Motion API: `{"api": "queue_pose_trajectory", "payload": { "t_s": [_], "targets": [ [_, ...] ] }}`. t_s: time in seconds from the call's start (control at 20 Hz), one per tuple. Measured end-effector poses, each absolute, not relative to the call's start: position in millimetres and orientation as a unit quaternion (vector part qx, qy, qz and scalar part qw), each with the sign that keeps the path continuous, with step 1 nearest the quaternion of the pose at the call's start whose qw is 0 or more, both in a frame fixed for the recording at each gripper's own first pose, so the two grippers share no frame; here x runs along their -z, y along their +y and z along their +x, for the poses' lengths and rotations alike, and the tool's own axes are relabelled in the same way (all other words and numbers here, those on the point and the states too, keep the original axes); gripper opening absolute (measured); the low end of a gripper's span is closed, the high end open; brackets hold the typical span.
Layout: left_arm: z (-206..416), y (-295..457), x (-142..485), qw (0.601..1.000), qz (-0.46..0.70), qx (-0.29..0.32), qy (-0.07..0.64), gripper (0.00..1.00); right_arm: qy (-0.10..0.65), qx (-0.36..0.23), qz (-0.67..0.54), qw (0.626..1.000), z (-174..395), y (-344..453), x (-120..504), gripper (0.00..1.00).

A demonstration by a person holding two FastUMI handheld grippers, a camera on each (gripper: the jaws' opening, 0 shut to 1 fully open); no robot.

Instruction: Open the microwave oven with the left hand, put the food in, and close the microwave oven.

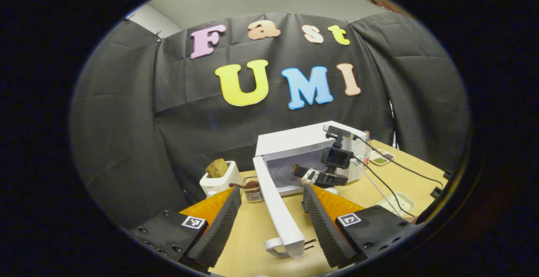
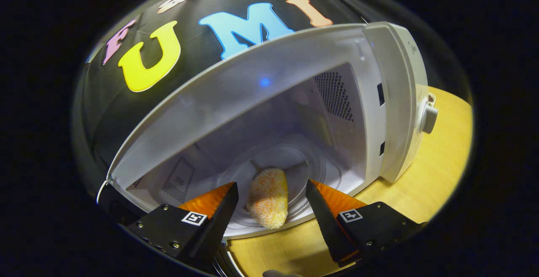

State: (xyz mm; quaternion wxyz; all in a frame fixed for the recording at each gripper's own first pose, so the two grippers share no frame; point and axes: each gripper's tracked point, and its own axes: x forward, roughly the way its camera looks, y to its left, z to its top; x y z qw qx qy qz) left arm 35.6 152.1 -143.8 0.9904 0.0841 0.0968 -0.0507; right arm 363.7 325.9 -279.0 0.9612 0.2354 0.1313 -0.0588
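Observation:
The white microwave (image 1: pixel 294 142) stands on the wooden table with its door (image 1: pixel 278 209) swung wide open towards me. My left gripper (image 1: pixel 271 188) is open, its fingers either side of the door's edge without touching it; the door handle (image 1: pixel 276 245) is near the bottom. In the right gripper view, a yellow corn cob (image 2: pixel 268 197) lies on the glass turntable (image 2: pixel 309 163) inside the cavity. My right gripper (image 2: pixel 271 183) is open, with the cob loose between its spread fingers. From the left gripper view, the right gripper (image 1: pixel 309 174) reaches into the oven's mouth.
A white toaster (image 1: pixel 217 180) with bread stands left of the microwave, a small glass (image 1: pixel 252 192) beside it. Two small dishes (image 1: pixel 382 158) (image 1: pixel 398 203) and cables (image 1: pixel 391 163) lie on the table to the right. The microwave's knob (image 2: pixel 427 117) sticks out of its right panel.

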Motion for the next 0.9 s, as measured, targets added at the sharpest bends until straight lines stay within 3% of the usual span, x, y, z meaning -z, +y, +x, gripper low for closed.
{"api": "queue_pose_trajectory", "payload": {
  "t_s": [0.35,0.55,0.9],
  "targets": [
    [27.6,140.8,123.1,0.992,0.087,0.061,0.075,1.0,0.081,0.037,0.104,0.991,288.3,265.5,221.9,0.98],
    [20.1,139.5,124.4,0.993,0.068,0.057,0.075,0.94,0.038,0.033,0.064,0.997,240.5,216.8,164.9,0.98],
    [14.9,152.6,108.4,0.995,0.078,0.039,0.046,1.0,-0.021,0.025,0.01,0.999,152.8,145.9,75.3,0.98]
  ]
}}
